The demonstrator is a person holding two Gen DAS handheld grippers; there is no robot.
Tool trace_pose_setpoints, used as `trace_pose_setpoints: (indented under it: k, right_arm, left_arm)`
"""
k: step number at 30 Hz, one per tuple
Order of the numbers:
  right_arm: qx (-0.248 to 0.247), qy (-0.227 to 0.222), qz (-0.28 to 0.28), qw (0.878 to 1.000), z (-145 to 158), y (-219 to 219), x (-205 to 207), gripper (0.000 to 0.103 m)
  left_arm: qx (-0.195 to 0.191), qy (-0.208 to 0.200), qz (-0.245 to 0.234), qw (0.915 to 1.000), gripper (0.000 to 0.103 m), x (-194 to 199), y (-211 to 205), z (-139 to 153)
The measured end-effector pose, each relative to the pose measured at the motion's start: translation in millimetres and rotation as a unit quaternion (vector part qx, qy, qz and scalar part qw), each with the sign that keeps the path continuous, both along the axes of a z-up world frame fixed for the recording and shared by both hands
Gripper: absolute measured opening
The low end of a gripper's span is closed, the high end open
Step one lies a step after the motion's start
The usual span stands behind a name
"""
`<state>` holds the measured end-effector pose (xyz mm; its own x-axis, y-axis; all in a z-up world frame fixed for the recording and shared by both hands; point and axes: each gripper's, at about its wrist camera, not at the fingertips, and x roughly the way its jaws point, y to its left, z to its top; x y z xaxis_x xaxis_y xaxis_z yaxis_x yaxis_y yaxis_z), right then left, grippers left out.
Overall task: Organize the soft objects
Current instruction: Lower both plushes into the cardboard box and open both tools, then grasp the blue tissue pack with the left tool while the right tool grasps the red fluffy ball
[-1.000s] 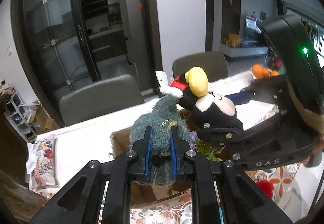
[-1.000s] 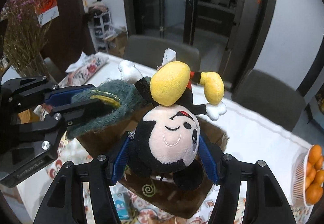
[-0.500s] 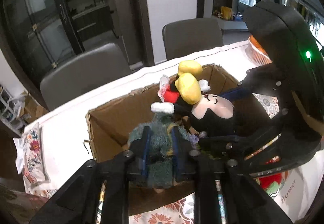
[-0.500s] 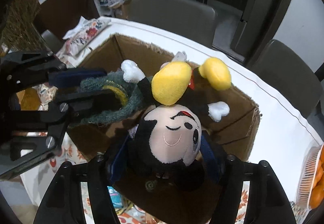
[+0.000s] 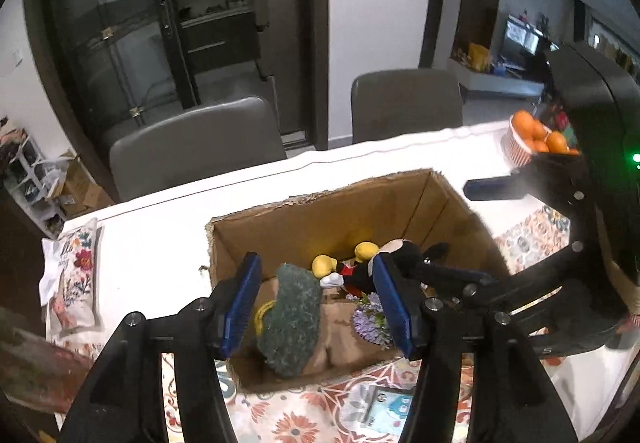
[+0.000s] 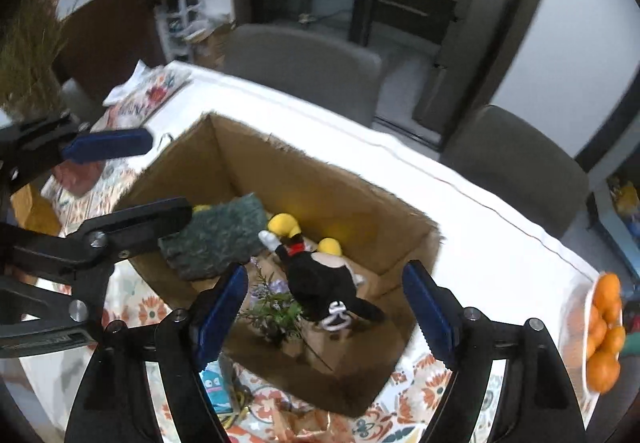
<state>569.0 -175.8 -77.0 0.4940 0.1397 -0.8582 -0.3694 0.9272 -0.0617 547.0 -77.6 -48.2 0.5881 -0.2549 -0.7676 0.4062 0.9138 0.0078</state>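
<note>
My left gripper (image 5: 316, 301): matte black plastic w/ angular cut-out arms, silver screw heads, ribbed blue pads (image 5: 242, 305) on both fingers. My right gripper (image 6: 328, 313): same black frame, silver screws, blue pads (image 6: 428, 317). Its bulky black housing shows a small green LED in left view.

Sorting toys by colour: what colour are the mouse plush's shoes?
Yellow; the mouse plush's shoes show best in the right wrist view, inside the cardboard box.
</note>
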Motion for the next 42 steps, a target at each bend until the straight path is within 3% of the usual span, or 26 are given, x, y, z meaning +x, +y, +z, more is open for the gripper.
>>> trace_pose_setpoints:
  k: [8,21,32,42]
  right_arm:
    - [0.026,-0.038,-0.083,0.995,31.6,-20.0,-35.6,0.081]
    - [0.039,-0.077,-0.143,0.986,59.6,-37.0,-117.0,0.081]
    - [0.058,-0.065,-0.184,0.979,43.5,-48.7,-168.5,0.081]
    - [0.058,-0.069,-0.220,0.971,22.3,-53.8,-208.5,0.081]
  left_arm:
    - [-0.006,-0.007,0.041,0.9991,0.059,-20.3,8.0,24.6]
    - [0.000,-0.046,0.024,0.9987,0.066,-86.8,3.6,45.3]
    - [0.014,-0.054,0.028,0.9981,0.071,-135.6,2.9,36.6]
    - [0.011,-0.052,-0.019,0.9984,0.081,-161.1,-2.2,9.6]
